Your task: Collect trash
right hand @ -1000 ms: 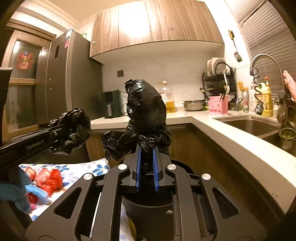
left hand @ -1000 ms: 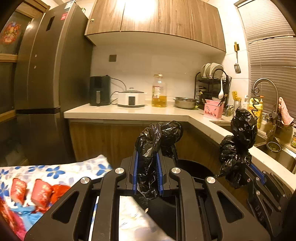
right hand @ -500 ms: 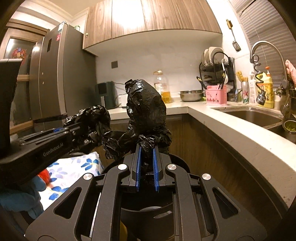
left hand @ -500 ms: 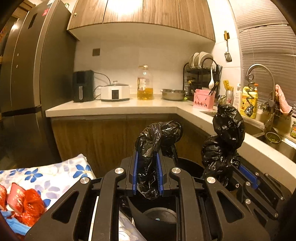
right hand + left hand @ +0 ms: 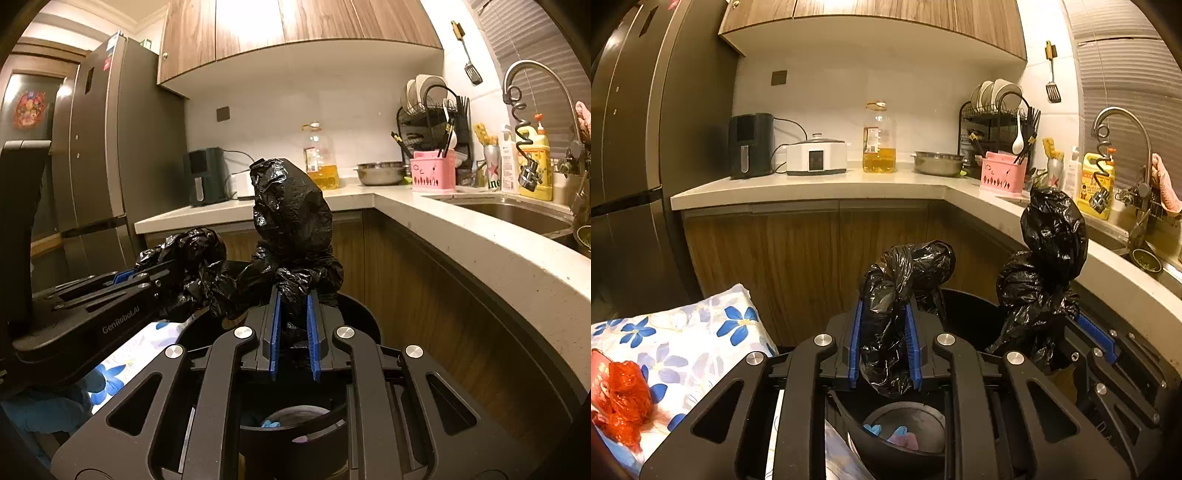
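Note:
My left gripper (image 5: 882,317) is shut on a bunched edge of a black trash bag (image 5: 905,273). My right gripper (image 5: 293,306) is shut on another bunched part of the same black bag (image 5: 291,214), which stands up above its fingers. Both hold the bag over a black trash bin (image 5: 964,314), whose rim shows below the right gripper too (image 5: 354,314). In the left wrist view the right gripper (image 5: 1071,325) is close at the right; in the right wrist view the left gripper (image 5: 162,273) is close at the left. Blue and pink scraps lie in the bin (image 5: 886,432).
A flowered cloth (image 5: 683,343) with red wrappers (image 5: 622,387) lies at the left. An L-shaped counter (image 5: 812,184) carries an air fryer, cooker, oil bottle (image 5: 879,140), bowl and dish rack. A sink and tap (image 5: 517,210) are at the right, a fridge (image 5: 628,147) at the left.
Both grippers stayed shut on the bag and came closer together. The left view swung right and nearer the bin, so the flowered cloth slid left.

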Available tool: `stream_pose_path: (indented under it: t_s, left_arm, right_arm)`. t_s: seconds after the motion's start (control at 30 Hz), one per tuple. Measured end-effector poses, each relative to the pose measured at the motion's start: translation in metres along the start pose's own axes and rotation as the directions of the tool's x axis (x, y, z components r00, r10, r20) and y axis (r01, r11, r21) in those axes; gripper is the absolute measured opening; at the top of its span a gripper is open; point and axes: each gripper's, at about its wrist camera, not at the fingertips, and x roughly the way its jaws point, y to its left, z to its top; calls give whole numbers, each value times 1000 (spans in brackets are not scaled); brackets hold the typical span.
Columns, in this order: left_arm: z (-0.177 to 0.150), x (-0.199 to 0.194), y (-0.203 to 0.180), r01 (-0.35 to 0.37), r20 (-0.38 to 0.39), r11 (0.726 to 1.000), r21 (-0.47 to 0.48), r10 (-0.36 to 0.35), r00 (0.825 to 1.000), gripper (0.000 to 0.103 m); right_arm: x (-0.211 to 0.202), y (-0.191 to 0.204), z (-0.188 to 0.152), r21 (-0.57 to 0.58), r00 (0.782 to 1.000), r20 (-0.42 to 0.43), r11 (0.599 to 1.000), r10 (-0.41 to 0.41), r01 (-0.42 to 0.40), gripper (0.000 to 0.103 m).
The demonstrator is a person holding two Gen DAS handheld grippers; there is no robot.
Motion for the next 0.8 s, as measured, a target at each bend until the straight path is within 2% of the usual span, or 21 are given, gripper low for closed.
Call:
stream_pose_path:
  t_s: [0.07, 0.13, 0.17, 0.23, 0.3, 0.53, 0.67, 0.8]
  left_arm:
    - [-2, 3, 1, 6, -9, 1000, -7, -6, 1000, 22]
    - [-4, 7, 1, 5, -17, 1000, -4, -5, 1000, 31]
    - [-4, 7, 0, 3, -18, 1000, -2, -3, 1000, 39]
    - [-6, 7, 0, 2, -16, 1000, 4, -2, 1000, 43]
    - [-7, 8, 2, -7, -18, 1000, 5, 7, 1000, 50]
    - [-11, 6, 14, -47, -28, 999, -10, 46, 999, 68]
    - [-14, -1, 21, -76, -34, 997, -26, 75, 997, 80]
    - [-19, -12, 26, -112, -31, 993, -22, 111, 993, 86]
  right_arm:
    - [4, 0, -1, 4, 1000, -11, 1000, 2, -2, 16]
    - [8, 0, -3, 4, 1000, -21, 1000, 3, -3, 18]
    - [10, 0, -4, 4, 1000, -28, 1000, 1, -1, 20]
    - [13, -1, -6, 5, 999, -40, 1000, -1, 1, 24]
    - [13, -1, -8, 7, 999, -43, 1000, 0, 1, 33]
    - [10, -7, -10, 21, 999, -51, 1000, -14, 15, 44]
    - [4, -6, -11, 18, 999, -48, 1000, -21, 22, 57]
    - [-4, -2, -11, 10, 999, -47, 1000, -23, 24, 67]
